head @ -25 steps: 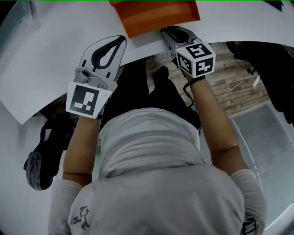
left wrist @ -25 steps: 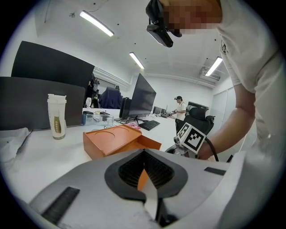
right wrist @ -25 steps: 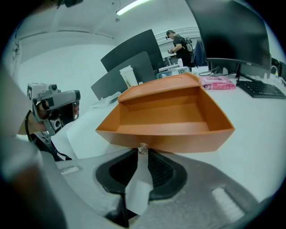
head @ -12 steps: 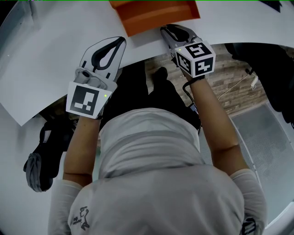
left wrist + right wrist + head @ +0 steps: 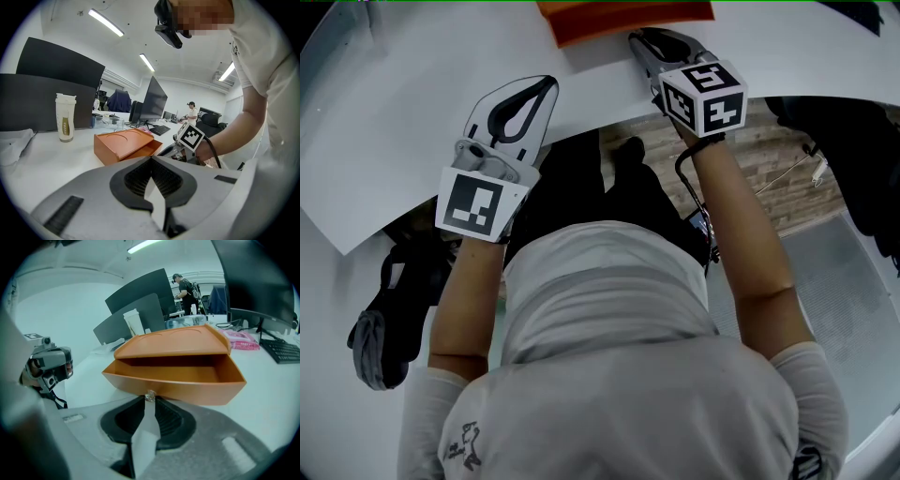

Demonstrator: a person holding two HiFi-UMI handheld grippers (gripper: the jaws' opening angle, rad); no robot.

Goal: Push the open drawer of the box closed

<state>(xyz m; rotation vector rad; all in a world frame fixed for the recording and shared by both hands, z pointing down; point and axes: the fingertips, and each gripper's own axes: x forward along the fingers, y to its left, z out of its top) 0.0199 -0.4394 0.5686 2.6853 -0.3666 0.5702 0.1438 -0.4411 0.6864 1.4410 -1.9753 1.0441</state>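
Observation:
An orange box (image 5: pixel 173 345) stands on the white table (image 5: pixel 412 112), its drawer (image 5: pixel 187 380) pulled out toward me. In the head view only the box's near part (image 5: pixel 619 19) shows at the top edge. A small knob (image 5: pixel 150 396) sits in the middle of the drawer front. My right gripper (image 5: pixel 149 401) is shut, and its tips rest against that knob and the drawer front. My left gripper (image 5: pixel 546 82) lies shut and empty on the table to the left, apart from the box (image 5: pixel 124 143).
A tall white cup (image 5: pixel 64 123) stands behind the box on the left. Dark monitors (image 5: pixel 154 98), a keyboard (image 5: pixel 281 351) and a pink packet (image 5: pixel 241 339) lie further back. A person (image 5: pixel 183 287) stands far off. The table's curved edge runs just under both hands.
My right gripper has moved forward, toward the top of the head view, and the orange drawer front has gone the same way with it. The left gripper has stayed put.

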